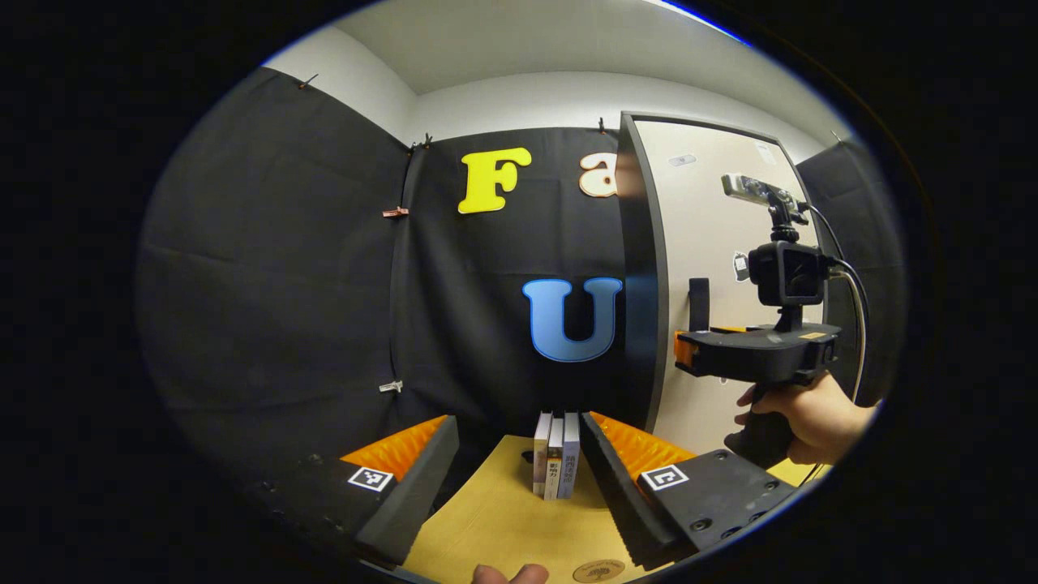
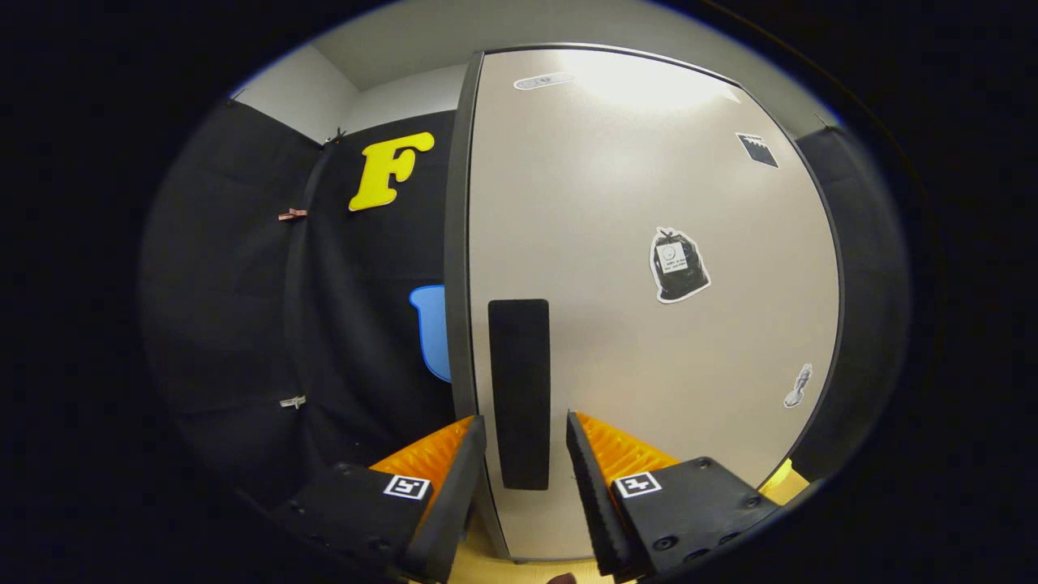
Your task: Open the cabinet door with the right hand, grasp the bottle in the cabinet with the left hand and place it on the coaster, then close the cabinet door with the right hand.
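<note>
Book spines (image 1: pixel 556 454), stickers (image 2: pixel 679 265): txt illegible

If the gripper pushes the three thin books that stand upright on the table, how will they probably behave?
The three thin upright books look narrow at the base and have no bookend beside them, so a push on their faces would probably tip them. They lean together, so they may fall as one. The smooth tan wooden table might let them slide first if pushed low.
</note>
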A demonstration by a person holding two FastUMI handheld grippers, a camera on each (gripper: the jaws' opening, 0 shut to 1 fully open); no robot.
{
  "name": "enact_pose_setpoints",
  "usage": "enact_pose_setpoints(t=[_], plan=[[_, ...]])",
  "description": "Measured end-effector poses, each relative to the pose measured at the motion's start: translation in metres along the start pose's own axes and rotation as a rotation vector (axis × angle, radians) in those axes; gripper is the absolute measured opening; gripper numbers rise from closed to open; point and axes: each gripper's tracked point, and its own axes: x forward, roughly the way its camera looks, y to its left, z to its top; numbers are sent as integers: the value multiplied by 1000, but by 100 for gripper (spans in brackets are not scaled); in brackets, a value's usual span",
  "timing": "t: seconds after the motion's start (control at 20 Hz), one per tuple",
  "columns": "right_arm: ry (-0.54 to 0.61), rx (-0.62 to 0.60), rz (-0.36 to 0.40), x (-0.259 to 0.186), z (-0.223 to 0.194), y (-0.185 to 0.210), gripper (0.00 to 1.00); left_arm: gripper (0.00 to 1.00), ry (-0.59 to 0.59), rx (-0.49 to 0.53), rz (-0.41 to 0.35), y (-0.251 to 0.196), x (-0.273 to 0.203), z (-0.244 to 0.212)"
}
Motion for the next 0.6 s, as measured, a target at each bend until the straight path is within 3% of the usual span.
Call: enact_pose_setpoints(t=[0.05,0.1,0.2,0.25,0.3,0.6], plan=[[-5,6,-12,2,1,-2,63,95,1,-2,2,1,1,-2],[6,20,8,10,-3,2,52,95,1,-1,5,3,1,-3],[-11,17,-8,6,-1,2,40,95,9,5,17,9,-3,-6],[-19,6,-18,-1,1,-1,40,95,13,5,20,11,-6,-8],[-30,3,-15,14,-2,0,30,95,17,2,22,12,-7,-9],[5,6,75,-14,1,5,16,95,15,-10,25,13,-15,-5]])
